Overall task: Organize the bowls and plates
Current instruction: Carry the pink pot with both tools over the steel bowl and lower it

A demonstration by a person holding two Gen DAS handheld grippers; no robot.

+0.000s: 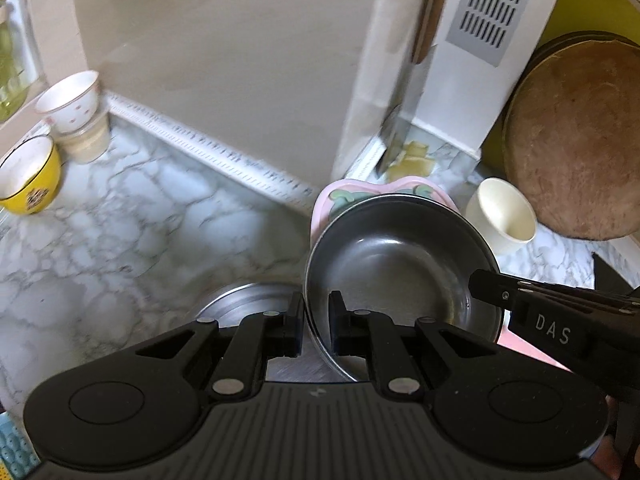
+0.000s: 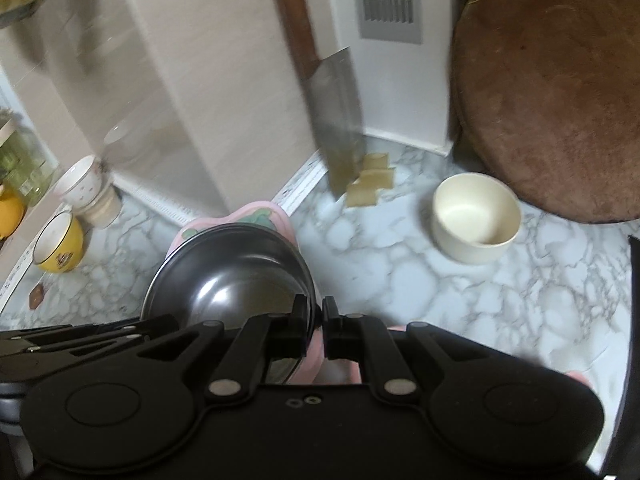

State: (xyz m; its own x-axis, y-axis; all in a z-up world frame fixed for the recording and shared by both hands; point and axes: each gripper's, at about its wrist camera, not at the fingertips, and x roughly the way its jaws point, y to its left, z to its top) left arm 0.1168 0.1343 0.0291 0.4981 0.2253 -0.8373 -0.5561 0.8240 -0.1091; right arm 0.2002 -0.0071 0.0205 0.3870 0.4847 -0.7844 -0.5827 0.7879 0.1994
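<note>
Left tongs point(image 1: 314, 320) clamp steel bowl point(image 1: 400, 256) rim | dark, glossy, tilted

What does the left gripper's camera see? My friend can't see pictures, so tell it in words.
The left gripper pinches the rim of a steel bowl sitting on a pink plate, while the right gripper grips the bowl's far side. On the marble counter around them stand a cream cup and a yellow bowl.

Home kitchen, marble-look counter point(image 2: 400, 264), cleaver point(image 2: 336, 120), (probably wooden) chopping board point(image 2: 552, 88), bowls
</note>
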